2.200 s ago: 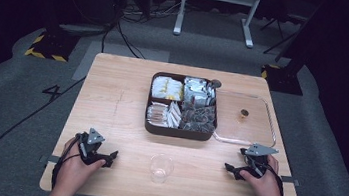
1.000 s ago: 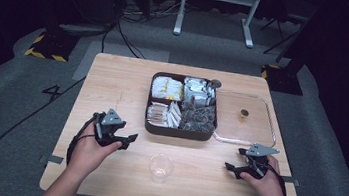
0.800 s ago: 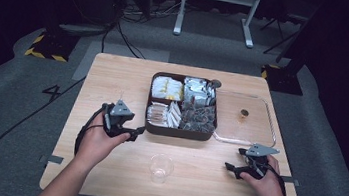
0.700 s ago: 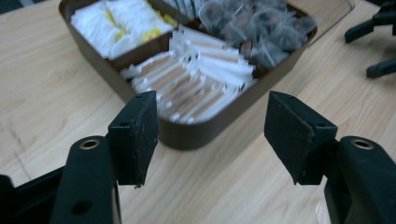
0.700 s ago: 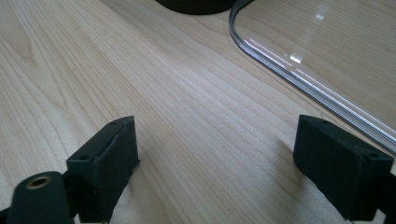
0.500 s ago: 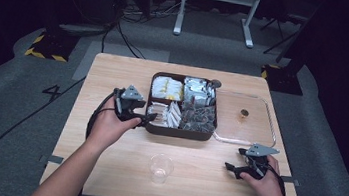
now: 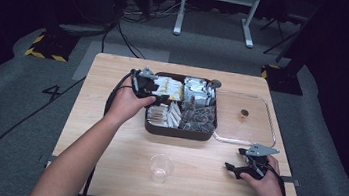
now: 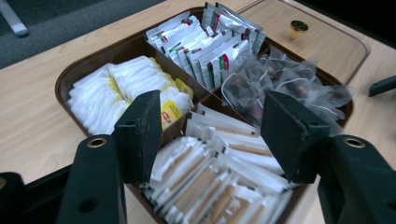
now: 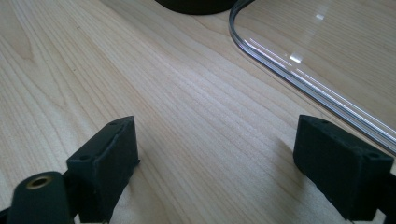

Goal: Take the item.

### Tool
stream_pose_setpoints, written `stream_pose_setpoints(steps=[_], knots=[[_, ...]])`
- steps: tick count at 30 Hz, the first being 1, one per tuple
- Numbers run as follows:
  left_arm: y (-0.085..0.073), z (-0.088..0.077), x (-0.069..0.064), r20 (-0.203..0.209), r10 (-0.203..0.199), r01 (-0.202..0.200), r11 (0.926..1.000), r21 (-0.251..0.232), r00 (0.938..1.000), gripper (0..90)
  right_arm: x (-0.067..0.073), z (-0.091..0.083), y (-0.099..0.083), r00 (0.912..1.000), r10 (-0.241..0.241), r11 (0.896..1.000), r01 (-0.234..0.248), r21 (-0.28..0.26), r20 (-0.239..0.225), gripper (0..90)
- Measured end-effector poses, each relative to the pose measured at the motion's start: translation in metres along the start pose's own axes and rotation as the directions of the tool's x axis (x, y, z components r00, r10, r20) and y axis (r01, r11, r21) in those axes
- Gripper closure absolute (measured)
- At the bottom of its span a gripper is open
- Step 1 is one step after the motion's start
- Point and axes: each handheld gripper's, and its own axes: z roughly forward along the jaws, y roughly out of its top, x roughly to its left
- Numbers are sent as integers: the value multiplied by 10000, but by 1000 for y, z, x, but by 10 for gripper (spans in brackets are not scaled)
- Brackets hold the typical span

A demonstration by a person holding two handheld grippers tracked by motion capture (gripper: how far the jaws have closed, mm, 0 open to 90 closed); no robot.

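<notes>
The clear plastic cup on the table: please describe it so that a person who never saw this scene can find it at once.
Start at the wooden table and find the dark brown divided tray of packets at its middle. Come from the tray toward the person's edge: the clear plastic cup stands there alone on bare wood, between the two forearms. It is small, transparent and upright, unlike the flat clear lid lying right of the tray.

- one brown tray (image 7: 178, 132), split into four compartments, each with its own kind of packets
- one clear lid (image 7: 244, 135) with a single gold knob (image 7: 243, 114)
- one clear plastic cup (image 7: 161, 167)
- two grippers, one per hand
</notes>
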Motion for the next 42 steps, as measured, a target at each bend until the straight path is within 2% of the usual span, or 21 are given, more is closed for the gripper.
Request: stream_pose_setpoints(steps=[2,5,8,13,19,23,31,34,35,36,42], knots=[[4,7,2,-53,160,-160,9999,34,9999,389,0,0,0,10000,-1,10000,1,2,1,140],[10,18,5,-17,175,-175,9998,65,9998,386,0,0,0,10000,1,10000,-1,1,2,139],[15,27,6,-59,-16,16,10000,22,10000,389,0,0,0,10000,2,10000,-2,0,0,140],[22,44,11,-69,-73,75,9998,171,9999,395,0,0,0,10000,-3,10000,3,-2,0,140],[23,62,14,-183,-79,88,9987,506,9998,397,0,0,0,10000,-1,10000,1,0,0,140],[21,75,19,-133,-288,296,9974,658,9995,421,0,0,0,10000,-4,10000,4,0,1,140],[14,100,33,-284,-388,428,9872,1535,9988,492,0,0,0,10000,-3,10000,3,-3,-2,140],[14,104,35,-465,-518,595,9813,1832,9976,508,0,0,0,10000,-19,10000,19,-7,-16,144],[14,104,35,-465,-518,595,9813,1832,9976,518,0,0,0,10000,-19,10000,19,-9,-17,144],[13,107,38,-583,-585,690,9775,1992,9966,519,0,0,0,10000,-20,10000,20,-7,-17,145],[14,110,42,-663,-792,927,9679,2335,9946,551,0,0,0,10000,-23,10000,23,-9,-19,145]])
